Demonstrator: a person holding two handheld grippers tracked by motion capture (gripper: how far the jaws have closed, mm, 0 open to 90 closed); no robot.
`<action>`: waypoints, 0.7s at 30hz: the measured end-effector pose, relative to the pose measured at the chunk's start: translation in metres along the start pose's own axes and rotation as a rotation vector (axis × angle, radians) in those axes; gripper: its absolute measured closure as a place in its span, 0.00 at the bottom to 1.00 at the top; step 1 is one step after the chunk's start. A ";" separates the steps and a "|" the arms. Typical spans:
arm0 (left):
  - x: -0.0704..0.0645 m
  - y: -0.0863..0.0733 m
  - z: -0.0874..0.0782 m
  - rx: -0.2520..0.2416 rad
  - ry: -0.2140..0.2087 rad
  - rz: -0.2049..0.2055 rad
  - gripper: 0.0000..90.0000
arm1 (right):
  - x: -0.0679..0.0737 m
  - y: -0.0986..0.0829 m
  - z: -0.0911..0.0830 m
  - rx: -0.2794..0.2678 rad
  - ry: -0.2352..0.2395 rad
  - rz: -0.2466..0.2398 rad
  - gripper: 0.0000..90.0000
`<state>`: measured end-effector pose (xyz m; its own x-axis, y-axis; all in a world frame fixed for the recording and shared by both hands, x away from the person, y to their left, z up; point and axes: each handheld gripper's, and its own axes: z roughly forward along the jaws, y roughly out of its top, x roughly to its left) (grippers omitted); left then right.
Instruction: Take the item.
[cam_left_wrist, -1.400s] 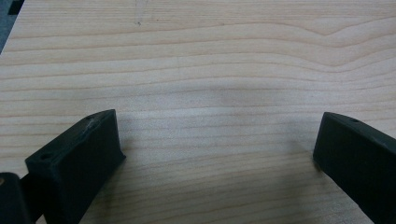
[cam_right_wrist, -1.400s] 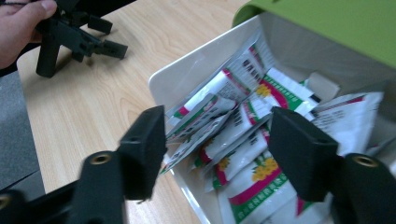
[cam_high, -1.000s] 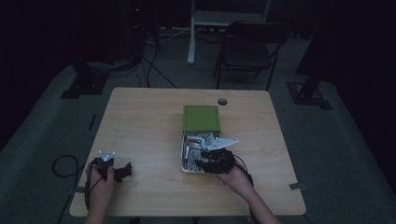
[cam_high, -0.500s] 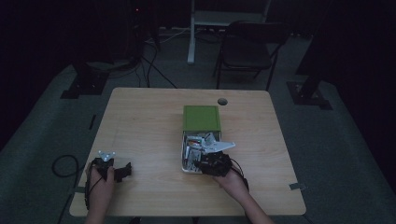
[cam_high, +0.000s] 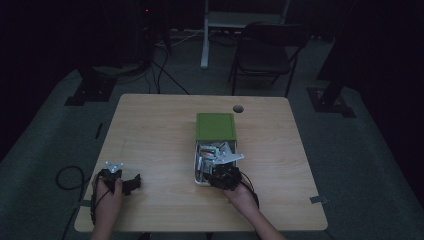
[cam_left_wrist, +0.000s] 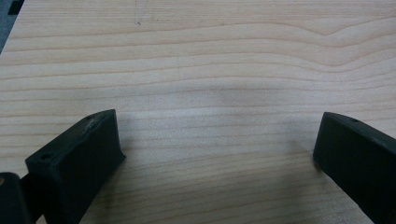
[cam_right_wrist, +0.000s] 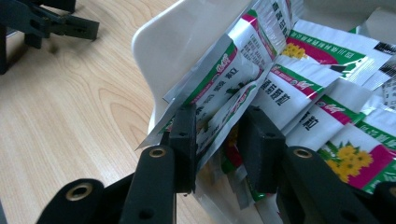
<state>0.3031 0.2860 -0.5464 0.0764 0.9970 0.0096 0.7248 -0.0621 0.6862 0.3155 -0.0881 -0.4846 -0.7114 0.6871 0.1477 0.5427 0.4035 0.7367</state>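
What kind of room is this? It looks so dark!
Probably a lab or studio for recording: a lone wooden table under dim light, cables on the floor, a folding chair and stand bases around it.

Both grippers are matte black plastic, blocky and angular. The left gripper (cam_high: 131, 183) carries a pale grey three-cornered plate on top, at twelve o'clock from the hand (cam_high: 107, 192), and a black cable loops away from it toward nine o'clock. Seen close in its own view, the left gripper (cam_left_wrist: 212, 154) has thick wedge-shaped jaws with small round holes near the tips and a scuffed upper edge on one. The right gripper (cam_right_wrist: 215, 135) shows flat rectangular jaws on long black arms, each arm set with brass-coloured ringed rivets. A black cable trails back along the right hand (cam_high: 243, 194). Both forearms are bare, no sleeves in sight.
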 end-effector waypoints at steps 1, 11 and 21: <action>0.000 0.000 0.000 0.000 0.000 0.000 0.01 | 0.001 0.000 0.001 0.002 -0.008 0.002 0.75; 0.000 0.000 0.000 0.001 0.000 0.001 0.01 | 0.005 0.002 0.011 0.013 -0.057 0.044 0.77; 0.000 0.000 0.000 0.000 0.000 0.000 0.01 | 0.008 0.003 0.017 0.023 -0.089 0.022 0.84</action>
<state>0.3031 0.2860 -0.5463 0.0764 0.9970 0.0097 0.7248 -0.0622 0.6861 0.3188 -0.0714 -0.4920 -0.6571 0.7465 0.1041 0.5688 0.4005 0.7184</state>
